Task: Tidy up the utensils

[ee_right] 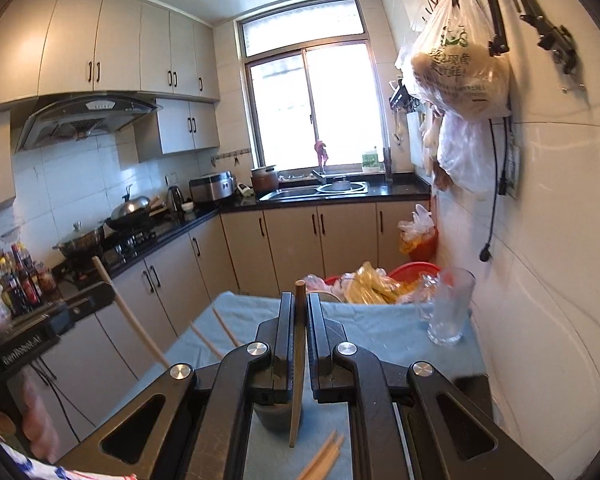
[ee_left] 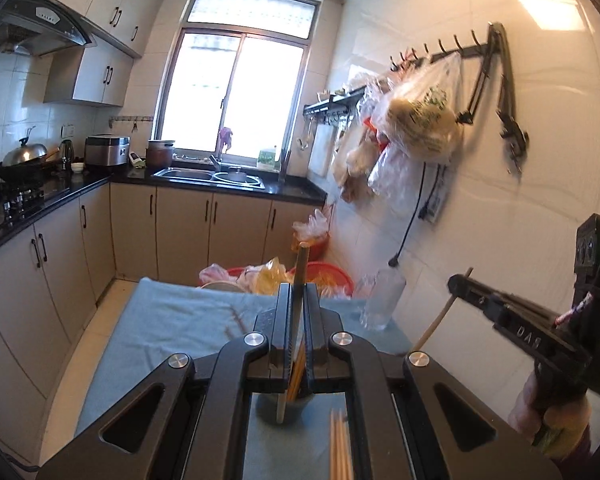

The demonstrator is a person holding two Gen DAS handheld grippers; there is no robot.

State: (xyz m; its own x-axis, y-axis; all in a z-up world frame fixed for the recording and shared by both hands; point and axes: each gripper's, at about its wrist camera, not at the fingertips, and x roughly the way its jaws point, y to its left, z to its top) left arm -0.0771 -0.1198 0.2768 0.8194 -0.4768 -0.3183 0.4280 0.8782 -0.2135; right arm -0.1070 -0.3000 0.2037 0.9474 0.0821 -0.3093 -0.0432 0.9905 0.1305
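Each gripper is clenched on one slim wooden chopstick: the left gripper [ee_left: 296,320] pinches a pale one [ee_left: 299,276] that pokes up past its tips and hangs down behind them, and the right gripper [ee_right: 299,328] grasps a darker brown one [ee_right: 299,360] the same way. Directly below both sticks sits the dark round holder cup [ee_right: 272,412] on the blue-cloth-covered bench [ee_right: 380,332]; take that cup as the landmark. Just on the near side of the cup lies a loose bundle of pale chopsticks [ee_left: 340,444], and beyond the cup, on the cloth, two more lie flat [ee_right: 216,332]. Well beyond it to the right stands a clear drinking glass [ee_right: 448,308].

The step in hand looks like dropping the held sticks into the cup. To do it well, bring each lower tip over the cup's mouth (one at a time, so the sticks do not cross), keep the stick near upright, lower it inside the rim, and only then let go.
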